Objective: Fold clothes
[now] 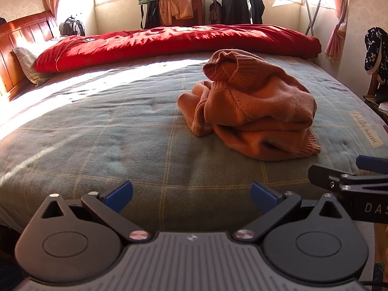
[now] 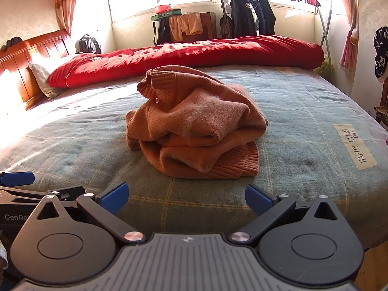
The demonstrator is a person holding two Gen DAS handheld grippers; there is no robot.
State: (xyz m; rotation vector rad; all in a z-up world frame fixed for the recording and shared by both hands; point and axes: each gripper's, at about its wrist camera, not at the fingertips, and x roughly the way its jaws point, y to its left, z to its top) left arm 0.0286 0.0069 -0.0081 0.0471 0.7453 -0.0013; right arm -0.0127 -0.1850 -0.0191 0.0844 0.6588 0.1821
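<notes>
An orange knitted sweater lies in a crumpled heap on the grey-green checked bedspread, its ribbed collar sticking up at the back. In the right wrist view the sweater sits straight ahead, ribbed hem toward me. My left gripper hovers over the bed's near edge, open and empty, with the heap ahead to its right. My right gripper is open and empty too, a short way in front of the hem. Each gripper shows at the edge of the other's view: the right one, the left one.
A rolled red quilt runs across the far side of the bed. A wooden headboard and pillow are at the left. Behind stand a clothes rack with dark jackets, a backpack and windows. A chair with clothing stands right.
</notes>
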